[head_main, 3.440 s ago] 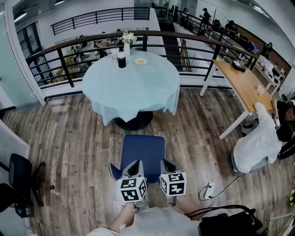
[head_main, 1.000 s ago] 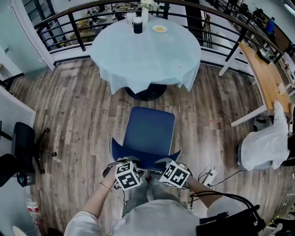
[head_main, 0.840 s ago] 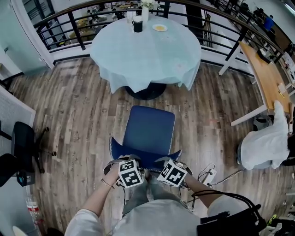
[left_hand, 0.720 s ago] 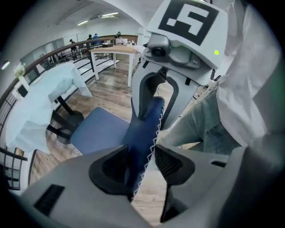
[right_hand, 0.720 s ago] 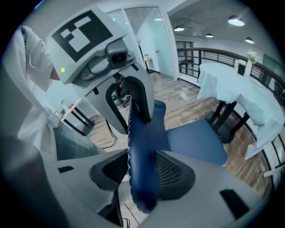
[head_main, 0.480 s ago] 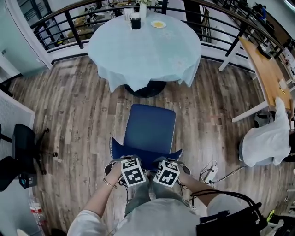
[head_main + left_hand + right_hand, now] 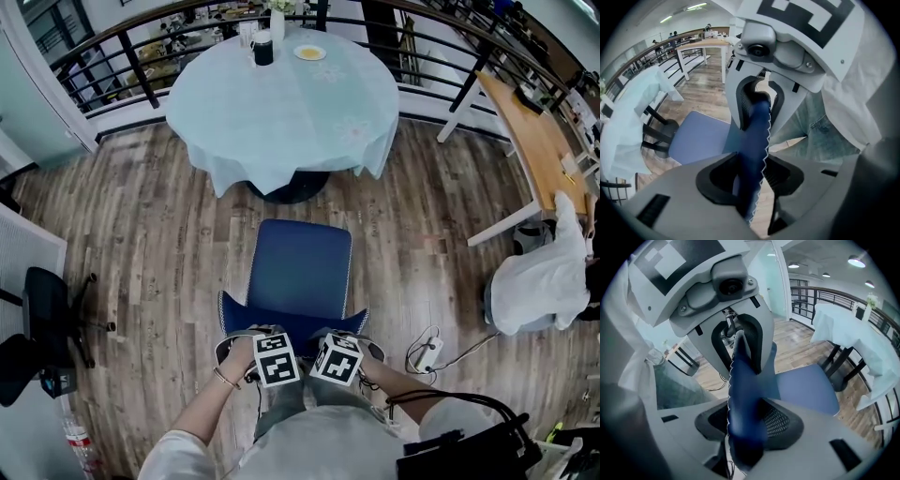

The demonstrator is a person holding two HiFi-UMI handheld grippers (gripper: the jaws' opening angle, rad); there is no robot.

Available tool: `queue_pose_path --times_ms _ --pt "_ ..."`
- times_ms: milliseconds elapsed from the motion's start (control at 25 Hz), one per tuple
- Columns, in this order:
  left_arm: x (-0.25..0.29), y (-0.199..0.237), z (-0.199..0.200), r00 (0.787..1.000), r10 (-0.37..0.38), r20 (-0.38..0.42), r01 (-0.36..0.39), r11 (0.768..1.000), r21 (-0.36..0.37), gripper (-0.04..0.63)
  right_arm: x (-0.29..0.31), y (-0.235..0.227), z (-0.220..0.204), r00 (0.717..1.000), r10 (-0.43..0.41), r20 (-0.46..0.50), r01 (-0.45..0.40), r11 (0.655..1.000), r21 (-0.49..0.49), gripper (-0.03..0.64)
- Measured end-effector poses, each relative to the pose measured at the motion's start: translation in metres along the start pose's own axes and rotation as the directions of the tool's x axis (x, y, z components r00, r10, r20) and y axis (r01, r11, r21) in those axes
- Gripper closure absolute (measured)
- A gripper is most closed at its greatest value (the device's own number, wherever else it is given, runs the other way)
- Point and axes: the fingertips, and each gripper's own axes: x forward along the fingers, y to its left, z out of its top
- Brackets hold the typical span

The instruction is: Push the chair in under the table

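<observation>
A blue chair (image 7: 300, 270) stands on the wood floor, its seat facing the round table (image 7: 281, 103) with the pale blue cloth, a gap of floor between them. Its backrest (image 7: 292, 325) is nearest me. My left gripper (image 7: 249, 337) straddles the backrest's top edge (image 7: 757, 136); its jaws have just been closing and the pads now press on the edge. My right gripper (image 7: 343, 339) sits beside it, shut on the same edge (image 7: 740, 390). Each gripper view shows the other gripper, the right (image 7: 757, 96) and the left (image 7: 738, 336), clamped further along the edge.
A dark cup (image 7: 263, 47), a vase and a small plate (image 7: 309, 52) stand on the table's far side. A black railing (image 7: 122, 56) runs behind. A person in white (image 7: 530, 281) sits at a wooden desk (image 7: 530, 141). Black office chair (image 7: 47, 314) left; power strip (image 7: 427, 356) right.
The two grippers have drawn closer together along the top of the backrest and settled lower on it. The chair stands where it did relative to the table.
</observation>
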Motion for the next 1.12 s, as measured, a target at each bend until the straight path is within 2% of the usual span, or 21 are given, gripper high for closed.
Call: queue_pose_path --times_ms 200,360,560,720,1120 --pt "0.001 0.002 0.001 0.999 -0.014 0.049 0.015 1.000 -0.019 0.433 0.000 -0.002 0.000 1.000 0.013 0.004 -0.013 1.000 -0.002 0.443" --pt "0.000 0.005 0.007 0.997 0.015 0.072 -0.013 1.000 -0.024 0.433 -0.003 -0.004 -0.003 1.000 0.016 0.003 -0.016 1.000 -0.014 0.443" --pt "0.001 0.006 0.010 0.996 0.002 0.084 0.001 0.999 -0.032 0.426 -0.004 -0.006 -0.004 1.000 0.013 -0.017 -0.014 0.999 -0.046 0.442" --pt "0.001 0.016 0.021 0.993 0.036 0.111 -0.032 0.999 -0.040 0.426 -0.010 -0.019 -0.010 1.000 -0.014 -0.019 0.013 0.999 -0.036 0.443" --pt "0.000 0.073 0.064 0.983 0.117 0.140 -0.107 0.991 -0.078 0.428 -0.036 -0.090 -0.022 0.991 -0.132 -0.016 0.132 0.991 0.000 0.443"
